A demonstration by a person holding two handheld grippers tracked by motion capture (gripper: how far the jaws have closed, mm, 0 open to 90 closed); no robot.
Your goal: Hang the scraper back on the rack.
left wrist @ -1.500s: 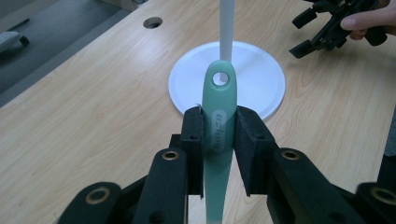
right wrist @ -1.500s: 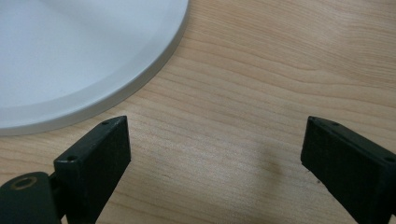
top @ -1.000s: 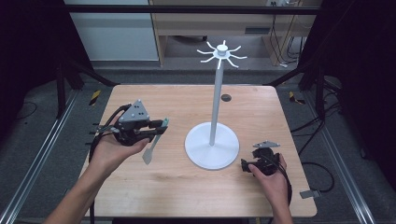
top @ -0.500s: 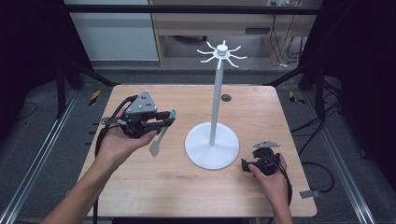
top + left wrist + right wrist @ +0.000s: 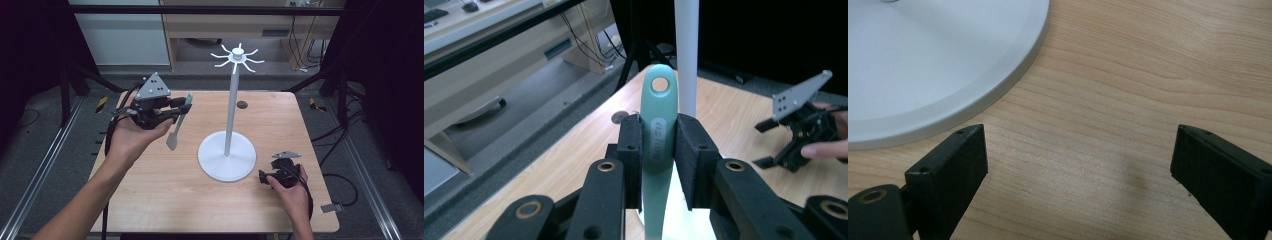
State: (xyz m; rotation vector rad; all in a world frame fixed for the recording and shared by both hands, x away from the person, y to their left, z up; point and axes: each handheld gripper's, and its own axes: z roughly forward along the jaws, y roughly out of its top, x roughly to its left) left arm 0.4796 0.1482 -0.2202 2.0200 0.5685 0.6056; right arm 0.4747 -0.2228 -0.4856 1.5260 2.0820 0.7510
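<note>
Your left gripper holds a green spatula above the worktop, left of the white stand.

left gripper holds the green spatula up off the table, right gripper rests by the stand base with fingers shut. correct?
Not quite: the right gripper is open. The right gripper view shows its fingers spread wide with bare table between them. The rest holds: the left gripper clamps the green spatula off the table, and the right rests by the stand base.

Stand at centre of counter. At nine o'clock, left hand-held gripper raised, spatula hanging between jaws. At four o'clock, right hand-held gripper beside stand's base.
</note>
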